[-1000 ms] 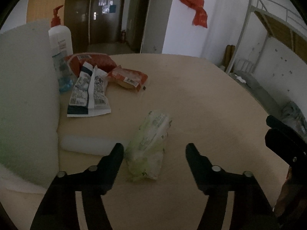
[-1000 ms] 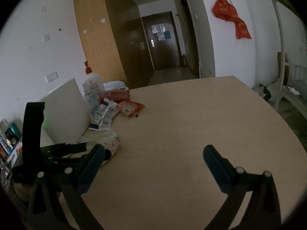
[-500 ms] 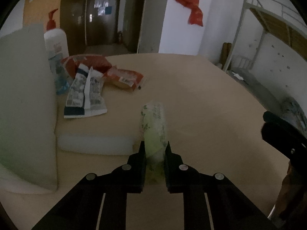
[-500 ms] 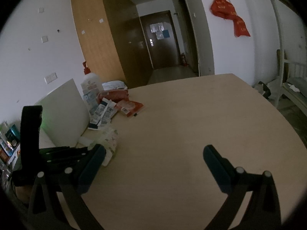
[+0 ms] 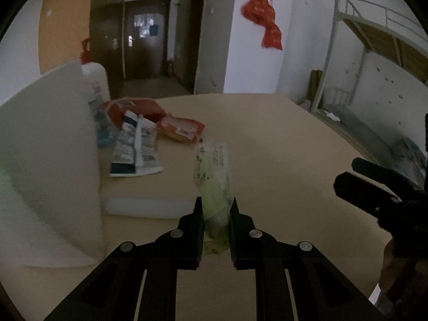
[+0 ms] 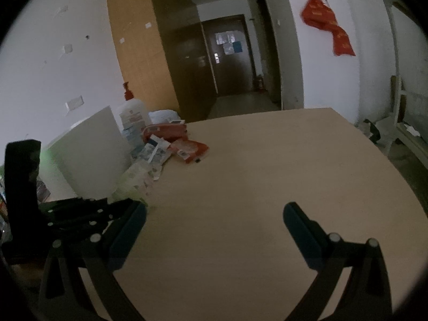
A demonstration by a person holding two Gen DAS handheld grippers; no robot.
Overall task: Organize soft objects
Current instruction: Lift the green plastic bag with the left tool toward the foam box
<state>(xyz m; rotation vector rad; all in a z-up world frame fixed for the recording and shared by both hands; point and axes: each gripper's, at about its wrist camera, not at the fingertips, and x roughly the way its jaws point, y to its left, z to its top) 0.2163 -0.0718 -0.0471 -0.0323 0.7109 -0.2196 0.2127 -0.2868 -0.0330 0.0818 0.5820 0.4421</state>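
Observation:
My left gripper (image 5: 215,214) is shut on a soft green-and-white packet (image 5: 214,176) and holds it lifted above the table, pointing away. The packet also shows in the right wrist view (image 6: 131,179). Beyond it lie a white-and-blue packet (image 5: 136,147), an orange packet (image 5: 182,129) and a red packet (image 5: 133,108). My right gripper (image 6: 214,219) is open and empty over the bare tabletop; it shows at the right edge of the left wrist view (image 5: 374,190).
A white foam board (image 5: 48,144) stands at the left with a white foam slab (image 5: 147,207) lying at its foot. A pump bottle (image 5: 93,80) stands behind the packets. The beige table (image 5: 281,147) ends at the right, with a bunk bed frame (image 5: 374,32) beyond.
My left gripper closed on the green-and-white packet and has lifted it off the table, moving toward the other packets. The right gripper stayed open and nearly still.

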